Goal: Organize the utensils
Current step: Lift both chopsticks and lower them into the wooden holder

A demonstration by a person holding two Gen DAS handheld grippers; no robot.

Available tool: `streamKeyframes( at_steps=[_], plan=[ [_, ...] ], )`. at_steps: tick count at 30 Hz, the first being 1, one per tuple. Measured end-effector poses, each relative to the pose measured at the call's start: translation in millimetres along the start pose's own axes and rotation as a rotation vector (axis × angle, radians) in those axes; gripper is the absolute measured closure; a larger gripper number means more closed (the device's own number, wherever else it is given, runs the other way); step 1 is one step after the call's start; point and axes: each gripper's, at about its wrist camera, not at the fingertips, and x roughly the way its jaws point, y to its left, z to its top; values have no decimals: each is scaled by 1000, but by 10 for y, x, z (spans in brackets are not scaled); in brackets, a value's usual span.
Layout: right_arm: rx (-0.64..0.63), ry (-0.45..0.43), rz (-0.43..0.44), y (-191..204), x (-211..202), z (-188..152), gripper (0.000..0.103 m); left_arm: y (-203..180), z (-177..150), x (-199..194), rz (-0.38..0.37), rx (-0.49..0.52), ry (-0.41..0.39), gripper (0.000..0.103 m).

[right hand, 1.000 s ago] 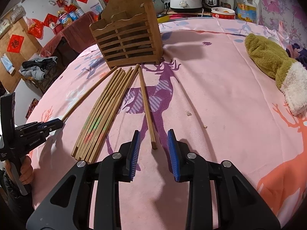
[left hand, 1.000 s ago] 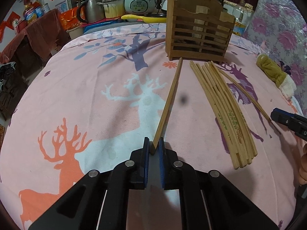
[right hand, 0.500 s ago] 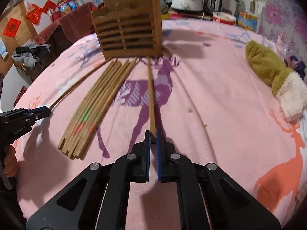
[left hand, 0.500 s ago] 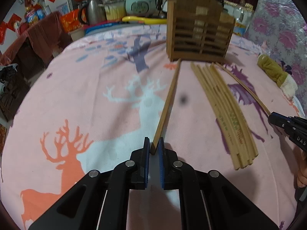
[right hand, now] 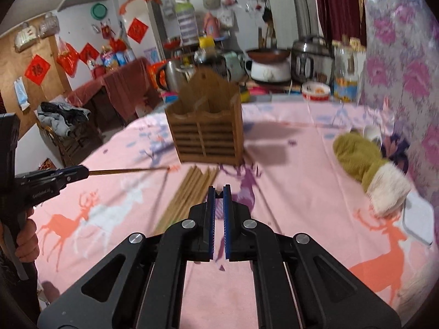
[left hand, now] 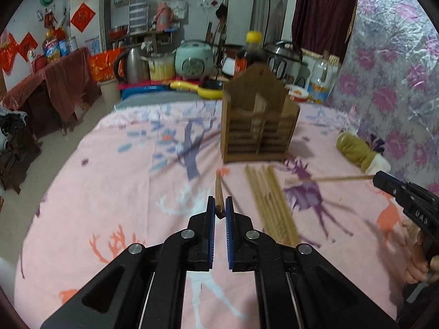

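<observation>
Both jaws grip one chopstick each: left gripper (left hand: pixel 219 209), right gripper (right hand: pixel 218 195). Pickup looks finished; next, aim tips into the wooden holder (left hand: pixel 259 126) at twelve o'clock, beyond the loose bundle (left hand: pixel 270 197).

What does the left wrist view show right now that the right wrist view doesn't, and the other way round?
Only the left wrist view: the left tongs from behind, shut on a chopstick, and the right tongs side-on with their chopstick.

Only the right wrist view: the right tongs from behind, and the left tongs side-on.

Both: the wooden holder, the loose chopstick pile, the green mitten and the pink deer tablecloth.
</observation>
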Motion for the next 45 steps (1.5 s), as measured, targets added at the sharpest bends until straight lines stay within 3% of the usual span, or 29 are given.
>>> streamKeyframes(
  at_steps=[13, 20, 24, 28, 30, 35, 36, 37, 38, 40, 43, 45],
  plan=[
    [-33, -26, -59, 106, 76, 689, 97, -363, 892, 14, 28, 51, 10, 97],
    [-13, -142, -64, 178, -39, 1236, 97, -575, 1506, -281, 39, 48, -123, 97],
    [-1, -195, -76, 223, -35, 1456, 97, -613, 1795, -458, 47, 7, -280, 97],
    [14, -195, -96, 218, 171, 1516, 97, -576, 1947, -260, 78, -51, -371, 97],
    [3, -192, -117, 226, 280, 1493, 97, -540, 1948, -84, 89, -80, -367, 97],
    [4, -120, -113, 143, 634, 1410, 96, -513, 1720, 611, 23, -71, -197, 96],
    [4, -103, -105, 132, 689, 1397, 95, -499, 1649, 704, 27, -73, -166, 93],
    [14, -92, -107, 96, 723, 1374, 93, -475, 1581, 774, 30, -86, -137, 76],
    [23, -97, -107, 77, 714, 1362, 90, -432, 1527, 788, 37, -97, -132, 45],
    [44, -120, -83, 26, 623, 1322, 88, -356, 1388, 698, 70, -118, -178, 19],
    [48, -147, -85, 22, 483, 1224, 73, -325, 1234, 570, 119, -83, -205, 14],
    [42, -170, -110, 27, 375, 1069, 48, -299, 1088, 517, 152, -61, -191, 11]
  ],
)
